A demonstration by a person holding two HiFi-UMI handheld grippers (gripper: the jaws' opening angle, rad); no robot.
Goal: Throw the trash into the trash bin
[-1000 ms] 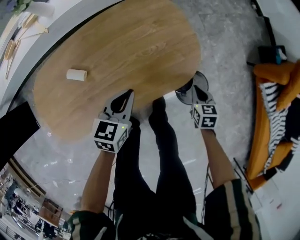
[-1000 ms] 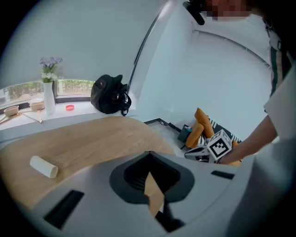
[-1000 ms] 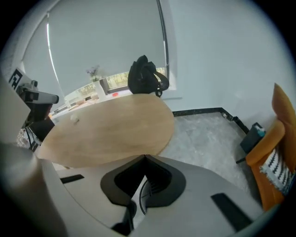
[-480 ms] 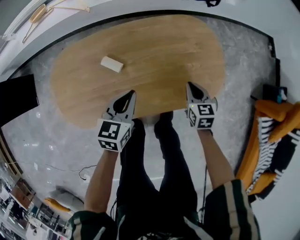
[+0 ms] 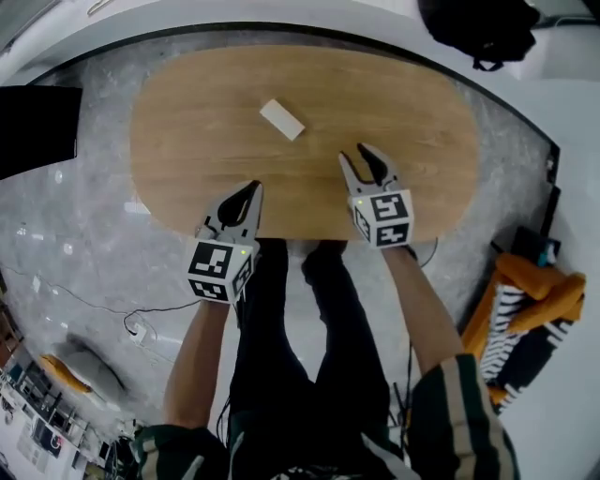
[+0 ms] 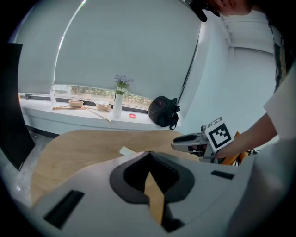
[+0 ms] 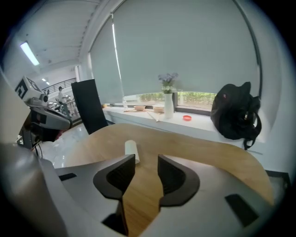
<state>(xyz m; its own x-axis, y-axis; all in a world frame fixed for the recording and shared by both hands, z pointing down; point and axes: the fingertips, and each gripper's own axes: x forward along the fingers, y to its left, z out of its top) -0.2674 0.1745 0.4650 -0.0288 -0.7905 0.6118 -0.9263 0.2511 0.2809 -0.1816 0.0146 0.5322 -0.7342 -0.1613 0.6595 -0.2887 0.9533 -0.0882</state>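
A white paper roll lies on its side on the oval wooden table. My right gripper hovers over the table a short way to the right of and nearer than the roll. Its jaws have just been opening and stand open with nothing between them. In the right gripper view the roll lies just beyond the left finger. My left gripper is shut and empty at the table's near edge. The left gripper view shows the roll ahead. No trash bin is in view.
A black backpack sits on the sill beyond the table, with a vase of flowers and bowls further along. A black panel stands at the left. An orange chair with striped cloth is at the right. The person's legs are below the table's edge.
Both grippers have swung from the table's right end to over the tabletop. The right gripper left a dark round container on the floor and opened its jaws. The roll is now nearer.
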